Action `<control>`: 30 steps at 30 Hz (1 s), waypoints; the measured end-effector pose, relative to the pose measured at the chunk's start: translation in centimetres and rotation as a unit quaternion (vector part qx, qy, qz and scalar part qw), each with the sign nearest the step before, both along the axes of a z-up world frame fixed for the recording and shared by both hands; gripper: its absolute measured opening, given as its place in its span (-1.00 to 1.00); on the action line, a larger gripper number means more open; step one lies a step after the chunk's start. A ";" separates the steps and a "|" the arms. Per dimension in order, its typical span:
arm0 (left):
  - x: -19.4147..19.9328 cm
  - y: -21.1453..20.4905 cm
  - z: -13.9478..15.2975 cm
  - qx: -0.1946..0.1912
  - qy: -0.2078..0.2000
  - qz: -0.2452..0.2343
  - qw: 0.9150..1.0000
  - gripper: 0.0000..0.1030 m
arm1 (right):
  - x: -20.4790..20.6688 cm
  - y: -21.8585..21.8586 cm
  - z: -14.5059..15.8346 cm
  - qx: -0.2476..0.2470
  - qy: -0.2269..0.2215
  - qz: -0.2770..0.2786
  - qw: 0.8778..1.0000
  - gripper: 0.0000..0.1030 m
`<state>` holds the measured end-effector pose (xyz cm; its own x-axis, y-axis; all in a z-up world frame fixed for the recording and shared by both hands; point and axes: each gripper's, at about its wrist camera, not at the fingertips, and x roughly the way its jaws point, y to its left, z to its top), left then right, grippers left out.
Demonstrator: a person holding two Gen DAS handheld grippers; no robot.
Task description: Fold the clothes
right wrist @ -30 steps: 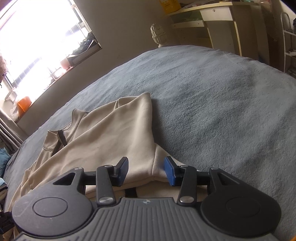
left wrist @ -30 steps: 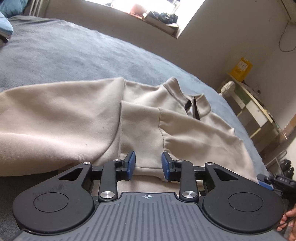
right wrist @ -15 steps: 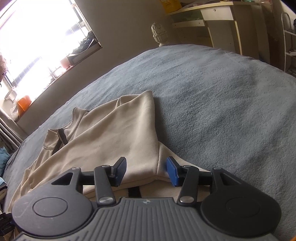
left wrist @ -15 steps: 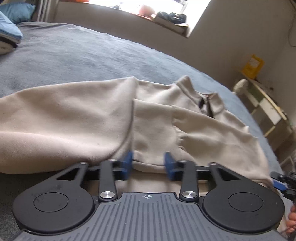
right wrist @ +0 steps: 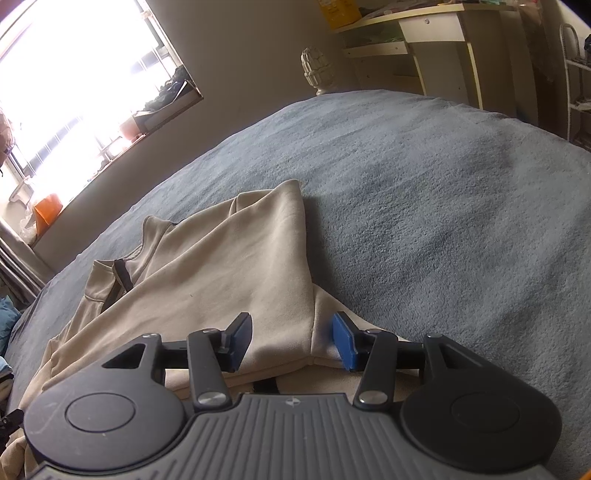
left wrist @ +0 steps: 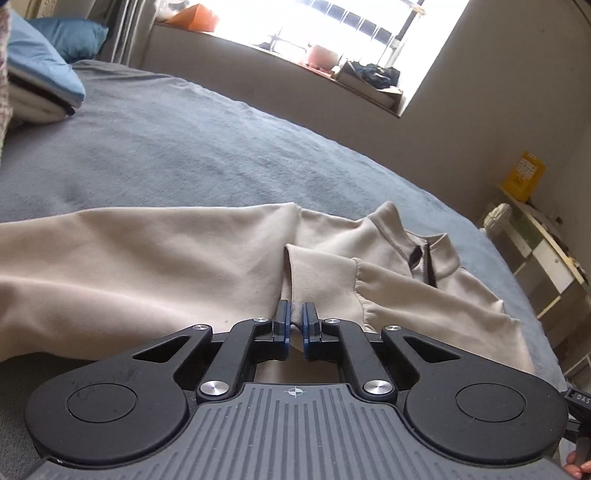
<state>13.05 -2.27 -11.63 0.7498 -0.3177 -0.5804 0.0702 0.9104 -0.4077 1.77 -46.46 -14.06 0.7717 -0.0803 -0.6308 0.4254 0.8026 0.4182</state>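
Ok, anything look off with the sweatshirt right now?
Nothing damaged. The beige zip-neck sweatshirt lies rumpled on the grey blanket; the left hand-held gripper pinches its cuff, while the right hand-held gripper is open.

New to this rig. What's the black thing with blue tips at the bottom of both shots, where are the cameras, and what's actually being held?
There is no robot arm here. A person carries a two-finger gripper in each hand, and each one has a fisheye camera looking forward along its fingers, so the black body with blue-padded jaws fills the bottom of each view.

One picture is from the left gripper, the other from the right gripper.

On the grey-blue bedspread lies a beige sweatshirt with a short zip collar; one sleeve is folded across the body.

The left jaws are pinched shut on a fold of the sweatshirt near the sleeve cuff. The right jaws stand open on either side of a corner of the sweatshirt, not gripping it.

Behind are a bright window, blue pillows and a desk.
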 end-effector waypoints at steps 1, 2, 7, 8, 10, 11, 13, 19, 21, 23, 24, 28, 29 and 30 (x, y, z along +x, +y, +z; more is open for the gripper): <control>-0.2 0.0 0.1 0.003 -0.005 0.000 1.000 -0.91 | 0.0 0.0 0.0 0.000 0.000 0.000 1.000 -0.01; -0.5 -0.1 0.3 0.008 -0.012 -0.002 1.000 -0.91 | 0.0 0.0 0.0 -0.001 -0.001 0.001 1.000 -0.02; -0.3 -0.4 -0.4 0.037 -0.014 -0.010 0.999 -0.91 | 0.0 0.2 0.1 -0.007 -0.001 0.004 1.000 -0.02; 0.0 -0.3 -1.1 0.040 -0.004 -0.007 0.999 -0.91 | 0.0 0.2 0.2 -0.009 -0.001 0.005 1.000 -0.01; 0.4 -0.3 -2.5 0.048 0.011 -0.005 0.999 -0.90 | 0.0 0.3 0.3 -0.014 -0.001 0.007 1.000 -0.02; 0.4 -0.5 -2.9 0.057 0.010 -0.009 0.998 -0.89 | 0.1 0.3 0.4 -0.016 -0.002 0.008 1.000 -0.02; 0.1 -1.0 -3.0 0.081 -0.003 -0.022 0.996 -0.87 | 0.1 0.3 0.6 -0.021 -0.002 0.010 1.000 -0.02; -0.7 0.1 -1.0 0.090 -0.014 -0.025 0.996 -0.71 | 0.1 0.5 1.1 -0.035 -0.003 0.015 0.999 -0.02; -1.4 -0.1 0.2 0.122 -0.045 -0.012 0.991 -0.65 | 1.5 0.6 1.0 -0.044 0.006 0.022 0.999 -0.02; -1.7 -0.8 1.3 0.145 -0.076 -0.016 0.986 -0.64 | 3.1 0.6 0.8 -0.053 0.016 0.030 0.998 -0.03; -1.4 -1.4 1.5 0.145 -0.081 -0.027 0.986 -0.64 | 3.9 0.7 0.7 -0.057 0.021 0.034 0.998 -0.04; 1.0 -4.7 1.0 0.132 -0.067 -0.082 0.986 -0.63 | 7.0 0.8 0.4 -0.075 0.041 0.050 0.995 -0.14; 1.8 -5.6 0.4 0.134 -0.053 -0.090 0.985 -0.63 | 7.8 0.8 0.3 -0.079 0.046 0.054 0.994 -0.20; 2.4 -6.3 -0.5 0.147 -0.034 -0.092 0.984 -0.63 | 8.6 0.9 0.2 -0.084 0.051 0.057 0.993 -0.23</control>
